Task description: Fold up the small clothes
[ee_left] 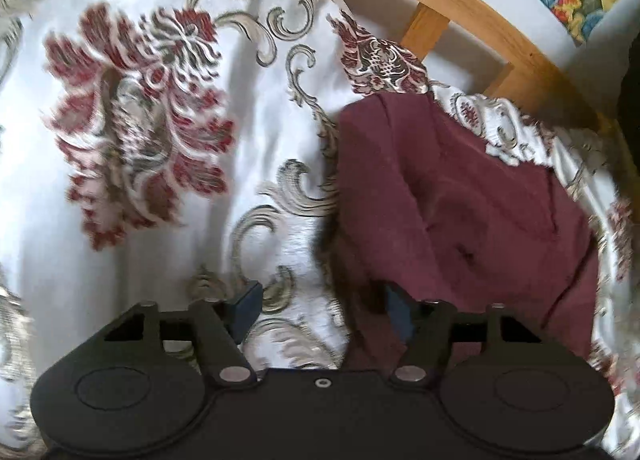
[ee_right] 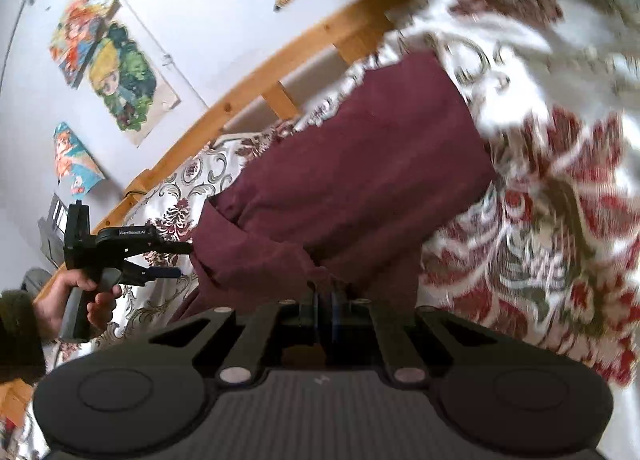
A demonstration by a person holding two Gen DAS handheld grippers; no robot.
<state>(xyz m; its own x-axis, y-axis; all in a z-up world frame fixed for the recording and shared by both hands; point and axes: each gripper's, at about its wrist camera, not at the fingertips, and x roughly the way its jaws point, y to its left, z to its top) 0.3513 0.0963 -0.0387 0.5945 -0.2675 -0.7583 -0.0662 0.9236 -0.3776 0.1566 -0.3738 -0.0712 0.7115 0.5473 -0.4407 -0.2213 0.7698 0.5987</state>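
Two grippers were in play, and you had one in each hand. Starting at the left of the right wrist view, your left hand (ee_right: 86, 302) wrapped the grey handle, a dark fuzzy sleeve (ee_right: 18, 334) covering the wrist. Your left gripper (ee_right: 186, 260) pointed sideways at the near-left corner of the maroon garment (ee_right: 352, 179), its jaws standing apart with the upper tip reaching the cloth edge and the lower blue-tipped one just short of it; whether they pressed on the fabric I could not tell. From its own camera, the left gripper (ee_left: 324, 310) showed its fingers (ee_left: 248, 310) parted, the left one over bare bedspread (ee_left: 120, 179), the right one at the garment's (ee_left: 460, 199) dark, folded edge. Nothing sat clamped between them.

Moving rightward, the garment lay on the floral bedspread (ee_right: 560, 219) straight ahead of your right gripper (ee_right: 330, 302), stretching away toward the wooden bed rail (ee_right: 248, 99). Your right gripper's jaws were pinched fully together on a bunched fold at the garment's nearest edge, the cloth puckering just ahead of the tips.

Beyond the rail, up and left of that gripper, colourful cartoon pictures (ee_right: 120, 87) hung on the pale wall (ee_right: 200, 19). Right of the garment, only blurred red-and-grey florals showed.
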